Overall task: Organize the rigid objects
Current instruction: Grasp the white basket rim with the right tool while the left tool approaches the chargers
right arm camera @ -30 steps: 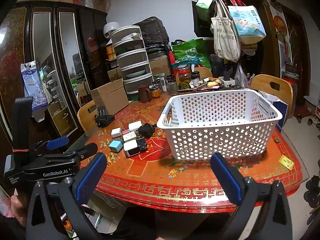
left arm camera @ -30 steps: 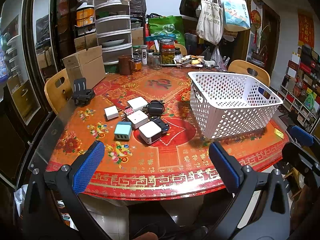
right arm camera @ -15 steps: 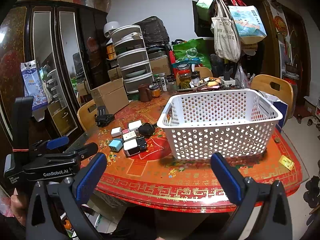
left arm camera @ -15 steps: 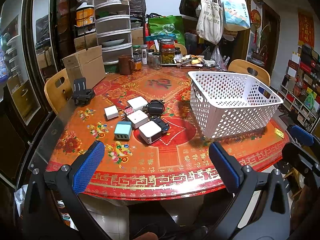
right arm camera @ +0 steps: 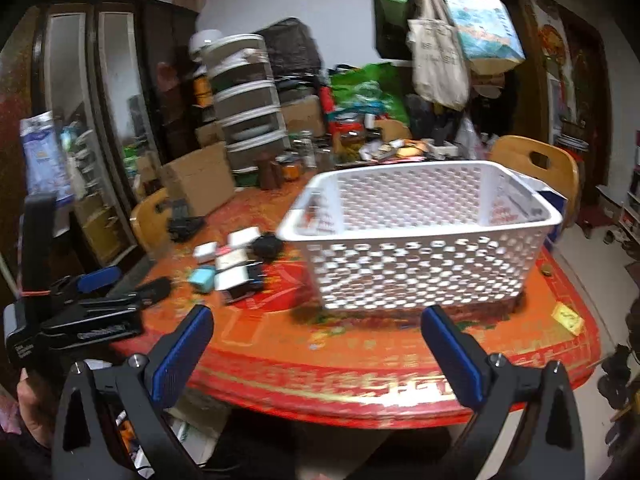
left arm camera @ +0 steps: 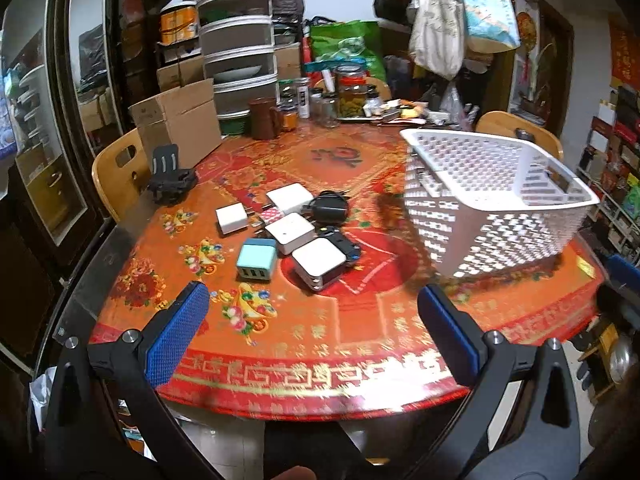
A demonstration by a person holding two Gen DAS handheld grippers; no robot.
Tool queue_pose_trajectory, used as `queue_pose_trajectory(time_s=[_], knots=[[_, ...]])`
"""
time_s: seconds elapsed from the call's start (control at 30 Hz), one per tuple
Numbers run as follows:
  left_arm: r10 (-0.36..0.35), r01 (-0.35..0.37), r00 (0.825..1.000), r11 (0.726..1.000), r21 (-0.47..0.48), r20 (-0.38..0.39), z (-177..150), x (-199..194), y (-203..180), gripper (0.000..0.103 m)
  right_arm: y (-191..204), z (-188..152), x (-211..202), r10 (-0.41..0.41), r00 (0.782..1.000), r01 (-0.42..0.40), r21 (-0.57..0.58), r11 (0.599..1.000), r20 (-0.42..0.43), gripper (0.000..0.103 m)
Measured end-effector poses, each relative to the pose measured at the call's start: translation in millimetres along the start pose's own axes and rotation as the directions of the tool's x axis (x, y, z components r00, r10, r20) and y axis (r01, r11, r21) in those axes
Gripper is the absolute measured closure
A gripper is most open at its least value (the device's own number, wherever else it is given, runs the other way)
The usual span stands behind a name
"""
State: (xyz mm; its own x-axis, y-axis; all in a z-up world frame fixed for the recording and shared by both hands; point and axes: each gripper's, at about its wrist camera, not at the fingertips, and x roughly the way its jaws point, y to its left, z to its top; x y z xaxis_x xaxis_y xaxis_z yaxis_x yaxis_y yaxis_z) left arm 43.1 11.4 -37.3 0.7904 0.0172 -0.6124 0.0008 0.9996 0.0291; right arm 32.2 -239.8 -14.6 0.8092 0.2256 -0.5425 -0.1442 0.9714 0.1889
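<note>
My left gripper [left arm camera: 312, 336] hangs over the near edge of the round table [left arm camera: 360, 344], its blue-padded fingers [left arm camera: 176, 332] spread wide with nothing between them and nothing touching them. Beyond its left finger, a cluster of chargers lies on the red patterned tabletop: a small white plug adapter [left arm camera: 231, 218] at the far left, a teal multi-port USB charger [left arm camera: 256, 259] nearest me, then a white square charger [left arm camera: 289, 232], another white cube charger [left arm camera: 319, 261] just beside a black adapter [left arm camera: 345, 245], with a flat white power brick [left arm camera: 289, 196] and a coiled black cable [left arm camera: 329, 206] behind them. Most of these sit touching or nearly touching one another. To the right of the cluster, apart from it, stands the white perforated basket [left arm camera: 492, 204], upright and holding nothing that I can see. My right gripper [right arm camera: 318, 344] is held in front of that basket [right arm camera: 420, 240], over the table's near rim, fingers [right arm camera: 452, 352] equally wide apart and gripping nothing. This view is blurred.
</note>
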Motion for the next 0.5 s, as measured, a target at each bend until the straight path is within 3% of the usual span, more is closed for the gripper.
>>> queue_pose_trajectory(time_s=[0.1, 0.17, 0.27, 0.33, 0.43, 0.5], knots=[[-0.029, 0.028, 0.999, 0.999, -0.037, -0.019, 7, 26, 13, 0.000, -34, 15, 6, -0.101, 0.995, 0.100, 0.007, 0.995, 0.023, 0.000], [-0.063, 0.061, 0.998, 0.996, -0.071, -0.016, 11, 42, 24, 0.000, -67, 33, 15, -0.194, 0.980, 0.194, 0.000, 0.981, 0.045, 0.000], [-0.040, 0.040, 0.999, 0.996, -0.085, 0.000, 16, 66, 37, 0.000, -132, 59, 38, -0.275, 0.961, 0.274, 0.114, 0.955, -0.011, 0.000], [-0.019, 0.015, 0.999, 0.996, -0.086, -0.047, 17, 86, 44, 0.000, -173, 71, 52, -0.295, 0.955, 0.297, 0.204, 0.933, -0.041, 0.004], [-0.030, 0.022, 0.995, 0.997, -0.075, -0.100, 16, 109, 53, 0.000, -214, 81, 77, -0.337, 0.935, 0.355, 0.234, 0.905, -0.112, 0.024], [-0.034, 0.025, 0.993, 0.996, -0.080, -0.117, 14, 122, 61, 0.000, -231, 85, 93, -0.325, 0.931, 0.358, 0.235, 0.904, -0.165, 0.048]])
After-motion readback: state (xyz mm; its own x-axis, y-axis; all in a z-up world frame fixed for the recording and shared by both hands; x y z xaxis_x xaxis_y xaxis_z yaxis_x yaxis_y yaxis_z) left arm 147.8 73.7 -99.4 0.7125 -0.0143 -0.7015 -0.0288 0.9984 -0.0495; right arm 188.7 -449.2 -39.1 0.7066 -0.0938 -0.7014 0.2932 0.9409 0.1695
